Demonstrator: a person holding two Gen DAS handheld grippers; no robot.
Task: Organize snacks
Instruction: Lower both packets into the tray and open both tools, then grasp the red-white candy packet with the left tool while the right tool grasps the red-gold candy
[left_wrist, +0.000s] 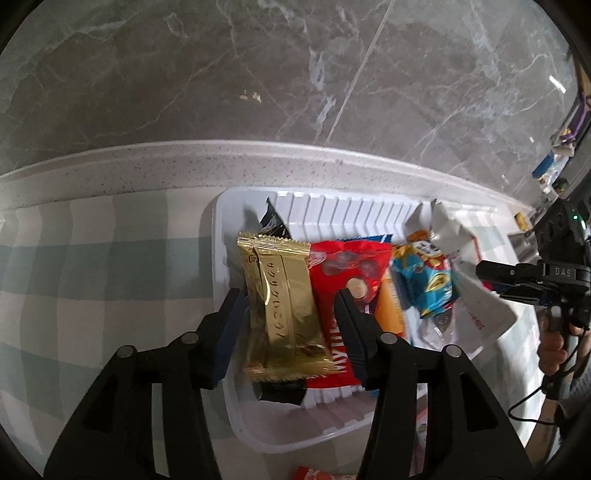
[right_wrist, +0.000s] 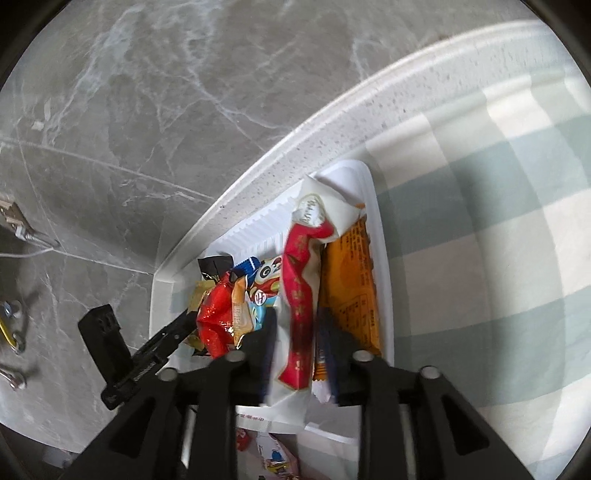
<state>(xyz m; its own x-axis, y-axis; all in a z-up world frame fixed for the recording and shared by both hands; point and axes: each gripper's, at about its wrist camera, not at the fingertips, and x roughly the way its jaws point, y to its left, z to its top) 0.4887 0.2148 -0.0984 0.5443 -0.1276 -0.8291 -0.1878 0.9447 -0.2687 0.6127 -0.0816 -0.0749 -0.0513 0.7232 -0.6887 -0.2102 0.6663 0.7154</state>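
A white plastic tray (left_wrist: 332, 210) on the checked cloth holds several snack packets standing side by side. My left gripper (left_wrist: 288, 291) is open, its jaws on either side of a gold packet (left_wrist: 280, 280), with a gap on the right side. Beside the gold one stand a red packet (left_wrist: 347, 266) and a blue packet (left_wrist: 424, 280). My right gripper (right_wrist: 301, 328) is open around a white-and-red packet (right_wrist: 303, 280) that stands in the tray (right_wrist: 380, 258), next to an orange packet (right_wrist: 354, 280). The red packet (right_wrist: 216, 317) shows at its left.
The tray sits close to the table's speckled white edge (left_wrist: 258, 158), with grey marble floor (left_wrist: 221, 74) beyond. Green-and-white checked cloth (right_wrist: 480, 258) covers the table. Loose packets (right_wrist: 266, 443) lie in front of the tray. A person's hand (left_wrist: 550, 347) holds the right gripper.
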